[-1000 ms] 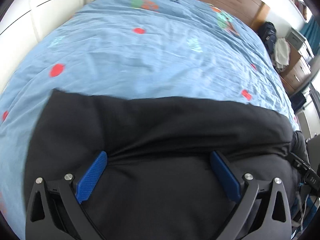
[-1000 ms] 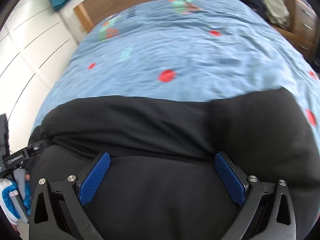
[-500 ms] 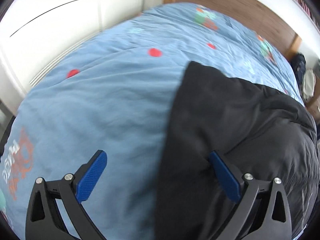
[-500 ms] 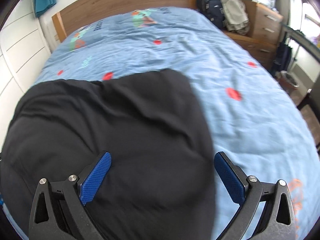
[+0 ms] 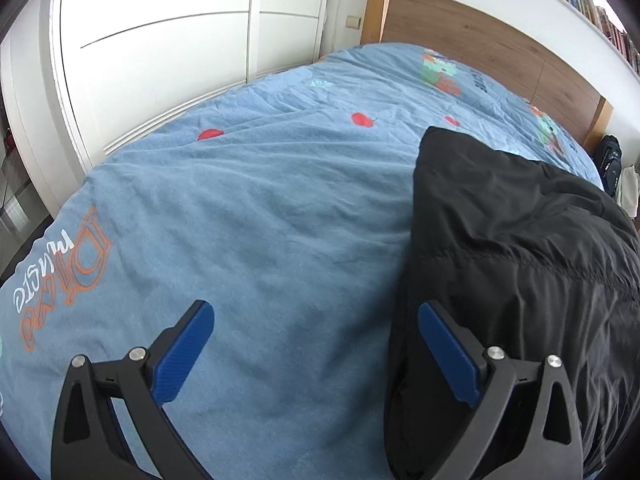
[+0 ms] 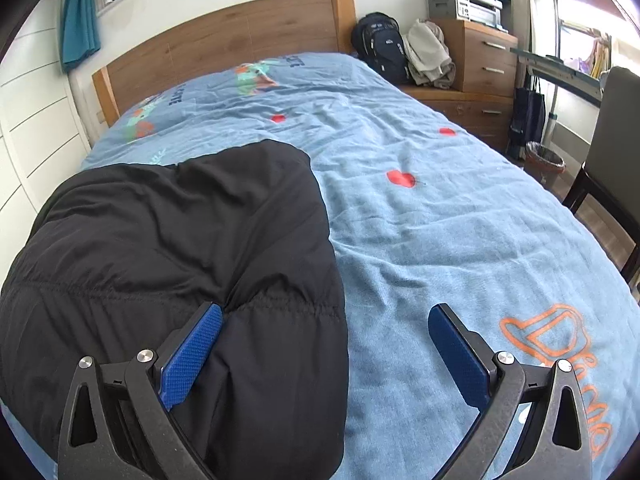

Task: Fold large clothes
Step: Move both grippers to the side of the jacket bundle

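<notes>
We've got both tools over the bed and nothing in either one: our left gripper has its blue pads spread wide, one over bare duvet and the other at the near left edge of the black padded jacket, while our right gripper is just as wide apart, its left pad touching or just above the quilted seam and its right pad out over the blue cover. That reads to us as a flanking stance, one tool at each side of the bundle, likely lining up to take the two side edges for a fold, though which edge comes first we can't say. The jacket lies in a puffy, doubled-over heap near the foot end of the bed, between the two tools, its stitched channels bulging, so we'd expect it to spring back unless pinched deep. Underneath is the blue duvet, wrinkled and soft, dotted with red spots and carrying orange lettering by the near edge. Beyond it stands the wooden headboard, with white wardrobe doors along one side, and on the other a backpack, a wooden chest of drawers and a dark chair.
</notes>
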`<action>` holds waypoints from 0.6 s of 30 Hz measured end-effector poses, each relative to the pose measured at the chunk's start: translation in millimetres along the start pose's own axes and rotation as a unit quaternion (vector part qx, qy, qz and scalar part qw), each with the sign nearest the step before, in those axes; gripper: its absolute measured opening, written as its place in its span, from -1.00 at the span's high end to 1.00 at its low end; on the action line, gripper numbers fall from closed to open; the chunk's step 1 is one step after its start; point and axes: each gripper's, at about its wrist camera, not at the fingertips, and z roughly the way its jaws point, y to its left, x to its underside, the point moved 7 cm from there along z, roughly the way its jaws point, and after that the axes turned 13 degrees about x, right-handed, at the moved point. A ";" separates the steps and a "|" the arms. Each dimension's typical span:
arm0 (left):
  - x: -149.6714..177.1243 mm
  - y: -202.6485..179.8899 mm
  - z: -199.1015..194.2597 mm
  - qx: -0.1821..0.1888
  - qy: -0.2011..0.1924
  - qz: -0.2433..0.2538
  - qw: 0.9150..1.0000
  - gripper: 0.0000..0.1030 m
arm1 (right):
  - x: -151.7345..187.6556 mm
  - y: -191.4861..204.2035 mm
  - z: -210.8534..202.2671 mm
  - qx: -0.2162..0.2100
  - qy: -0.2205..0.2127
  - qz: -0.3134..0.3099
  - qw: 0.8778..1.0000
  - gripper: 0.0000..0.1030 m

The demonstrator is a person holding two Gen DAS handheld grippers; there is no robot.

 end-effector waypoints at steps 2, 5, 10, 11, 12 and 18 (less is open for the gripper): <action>2.8 -3.0 -5.2 0.005 -0.008 0.003 1.000 -1.00 | 1.1 -1.3 -2.7 -0.006 -0.006 0.002 1.000 -0.97; 4.9 -2.9 -11.6 0.025 -0.009 -0.008 1.000 -1.00 | 5.1 -1.6 -8.5 -0.016 -0.007 0.001 1.000 -0.97; 1.3 -2.4 -19.8 0.058 0.010 -0.020 0.998 -1.00 | 5.5 -2.1 -21.1 -0.038 0.005 -0.011 0.999 -0.97; -1.2 -4.0 -20.1 0.070 0.016 -0.023 0.997 -1.00 | 5.9 -2.5 -24.3 -0.043 0.005 -0.014 0.999 -0.97; -4.4 -7.0 -19.7 0.087 0.022 -0.025 0.996 -1.00 | 4.6 -2.1 -26.8 -0.050 0.008 -0.015 0.999 -0.97; -13.5 -34.3 6.3 0.186 0.107 -0.044 0.976 -1.00 | -9.5 -2.0 -7.7 -0.141 0.084 0.024 0.986 -0.99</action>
